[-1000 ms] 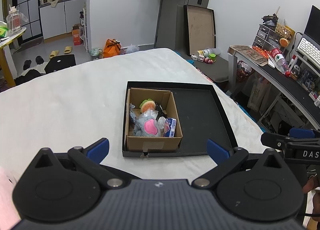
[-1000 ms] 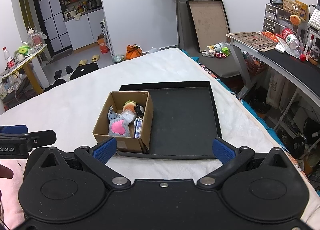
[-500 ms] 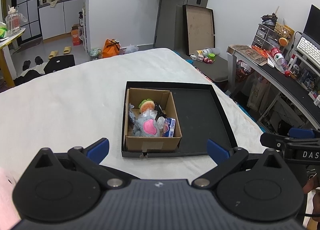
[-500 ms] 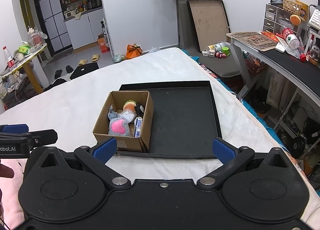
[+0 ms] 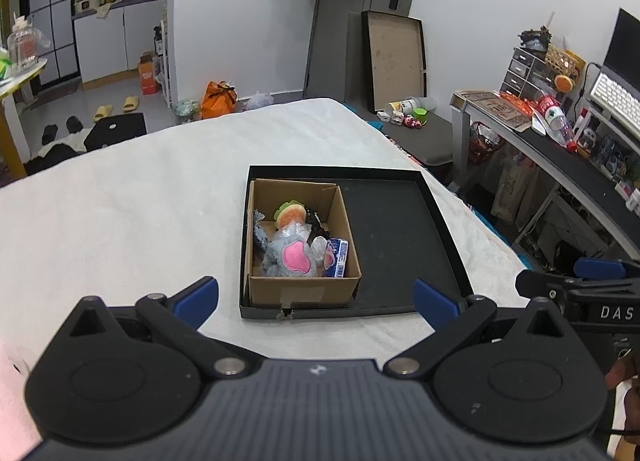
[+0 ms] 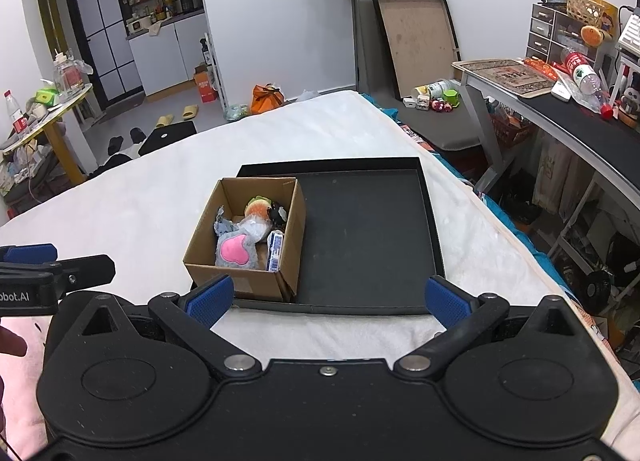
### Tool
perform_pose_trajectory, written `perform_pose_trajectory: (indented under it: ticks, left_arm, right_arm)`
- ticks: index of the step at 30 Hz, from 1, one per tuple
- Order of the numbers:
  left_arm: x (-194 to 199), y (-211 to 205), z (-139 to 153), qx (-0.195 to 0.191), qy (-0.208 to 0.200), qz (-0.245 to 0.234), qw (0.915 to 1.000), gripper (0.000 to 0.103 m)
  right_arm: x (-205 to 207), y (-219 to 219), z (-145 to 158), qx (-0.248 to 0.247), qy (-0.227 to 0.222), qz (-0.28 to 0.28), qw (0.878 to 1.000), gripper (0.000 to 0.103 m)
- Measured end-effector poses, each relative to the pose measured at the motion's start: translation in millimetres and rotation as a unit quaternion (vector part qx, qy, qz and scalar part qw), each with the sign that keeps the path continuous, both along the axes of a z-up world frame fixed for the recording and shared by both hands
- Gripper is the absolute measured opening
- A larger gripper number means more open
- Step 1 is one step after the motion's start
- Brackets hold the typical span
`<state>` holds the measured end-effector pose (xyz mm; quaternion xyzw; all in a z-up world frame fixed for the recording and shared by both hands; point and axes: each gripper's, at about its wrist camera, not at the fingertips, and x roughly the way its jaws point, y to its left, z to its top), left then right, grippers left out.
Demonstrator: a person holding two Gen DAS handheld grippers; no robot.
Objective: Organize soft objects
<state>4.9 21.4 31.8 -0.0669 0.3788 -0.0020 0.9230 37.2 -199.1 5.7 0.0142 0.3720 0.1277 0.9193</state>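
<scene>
The bed (image 5: 120, 221) is soft and gives under load, so the black tray (image 5: 400, 241) on it could tilt or slide if pressed. The cardboard box (image 5: 304, 289), light and sitting in the tray's left part, may drag along when something is pulled out. Inside, the grey plush with a pink patch (image 5: 290, 259), burger toy (image 5: 290, 215) and small carton (image 5: 338, 261) lie tangled, so one grab could lift several. The left gripper (image 5: 316, 297) and right gripper (image 6: 326, 299) hover short of the box, jaws wide and empty.
</scene>
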Motion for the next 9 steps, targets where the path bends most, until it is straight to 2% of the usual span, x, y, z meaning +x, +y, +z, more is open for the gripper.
perform_pose_trajectory:
  ticks: [3,9]
  left_arm:
    - [0.1,-3.6,0.0,0.013,-0.002,-0.004,0.9999,0.103]
    - [1.4,-5.0,-1.6,0.008,-0.002,-0.006,0.9999,0.103]
  right_arm:
    - [1.1,-0.3,-1.5,-0.001,0.003,0.000,1.000,0.103]
    - [4.0,-0.1,-4.3,-0.002,0.008,-0.001,1.000,0.103]
